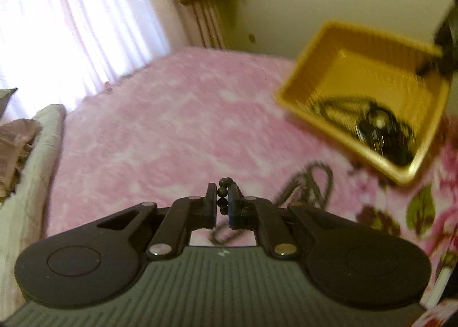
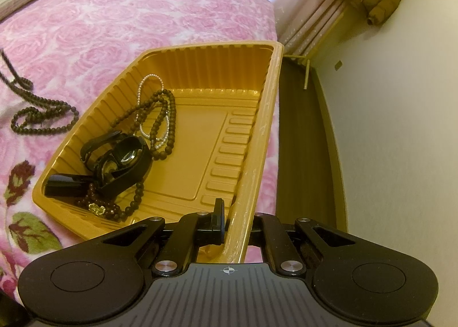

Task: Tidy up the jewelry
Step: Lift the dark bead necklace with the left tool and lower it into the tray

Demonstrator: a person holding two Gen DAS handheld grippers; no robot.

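- left gripper (image 1: 222, 201): jaws pinched nearly closed on the dark bead necklace (image 1: 222, 192), a few beads stacked between the pads. Rest of the strand trails down to the pink blanket (image 1: 160, 132) below and right of the jaws.
- right gripper (image 2: 226, 222): closed on the near wall of the yellow tray (image 2: 259, 138), one finger inside, the other outside and mostly hidden. Reads as holding the tray steady.
- Tray contents, left side: black watch (image 2: 123, 159), brown bead strands (image 2: 160, 124), pearl string (image 2: 148, 103). Right half is bare.
- Left-wrist view is motion-blurred; tray sits ahead and to the right of the held necklace, apart from it.
- Step in hand, my read: lift and carry the necklace to the tray.
- Doing it well: raise until the trailing loops clear the blanket pile and the tray rim, so nothing snags.
- Aim for the bare half, lower before release, so it doesn't tangle with the other strands.
- Grip is only on a few beads, so move smoothly; a jerk could slip it.
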